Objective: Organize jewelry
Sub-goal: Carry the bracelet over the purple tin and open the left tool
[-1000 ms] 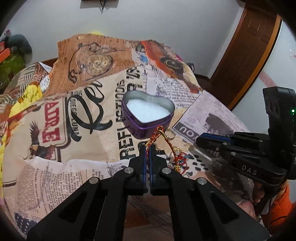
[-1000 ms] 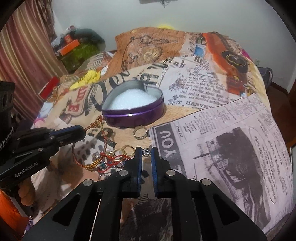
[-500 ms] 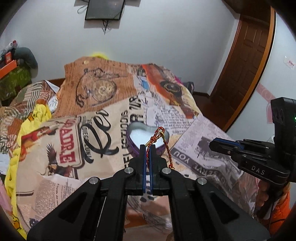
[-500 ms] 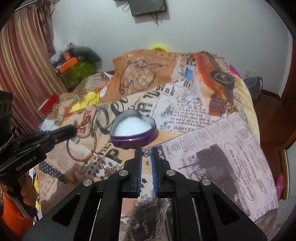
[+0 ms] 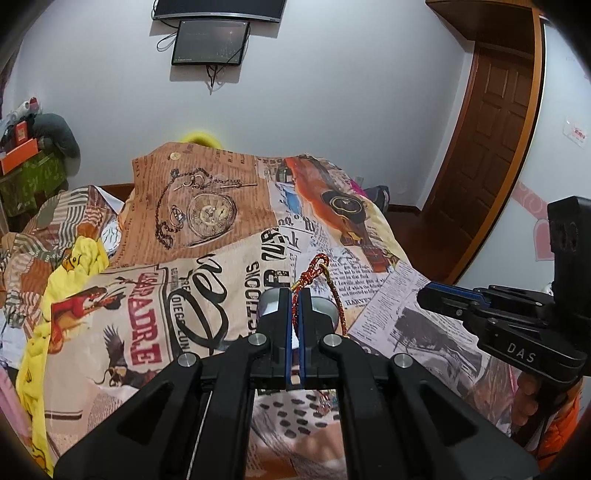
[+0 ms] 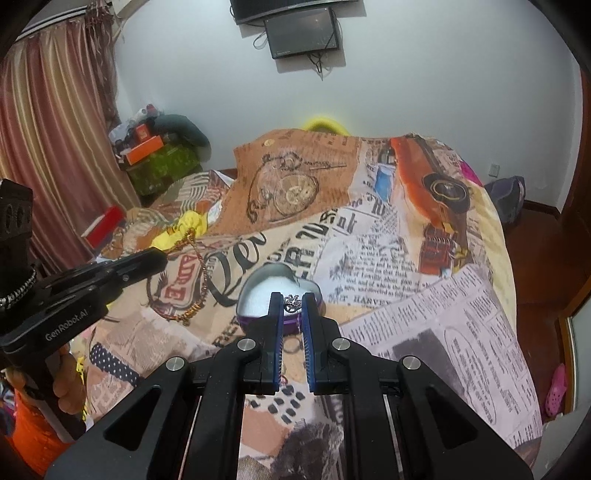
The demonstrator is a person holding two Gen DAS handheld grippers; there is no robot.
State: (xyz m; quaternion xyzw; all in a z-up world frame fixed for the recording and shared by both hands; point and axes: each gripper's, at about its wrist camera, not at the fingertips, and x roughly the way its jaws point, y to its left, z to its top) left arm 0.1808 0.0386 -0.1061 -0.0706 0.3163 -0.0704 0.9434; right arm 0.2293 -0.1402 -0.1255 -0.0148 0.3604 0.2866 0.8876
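Your left gripper (image 5: 294, 295) was clamped on a red-and-gold cord bracelet (image 5: 334, 291), its jaws pressed together with the cord pinched between the blue pads; a knotted loop stood up above the tips and the rest of the cord hung down on the right of them, clear of the bed. From the right wrist view the same bracelet (image 6: 197, 280) dangled as a loose loop from the left gripper (image 6: 162, 254), above the printed bedspread (image 6: 424, 314). Your right gripper (image 6: 293, 299) was nearly closed, nipping a small silver trinket (image 6: 292, 302) at the very tips; the piece was too small to tell what it was. Just beyond those tips sat the heart tin (image 6: 258, 295), purple-walled, open, with a white lining, resting on the bedspread. In the left wrist view the tin (image 5: 325, 304) was mostly hidden behind the fingers. A ring (image 6: 293, 346) lay on the cloth near the tin, seen between the right jaws. Your right gripper (image 5: 424, 295) showed at the right edge of the left view, held by a hand (image 5: 526, 397) in an orange sleeve (image 5: 561, 424). A dark screen (image 6: 304, 33) hung on the wall behind the bed.
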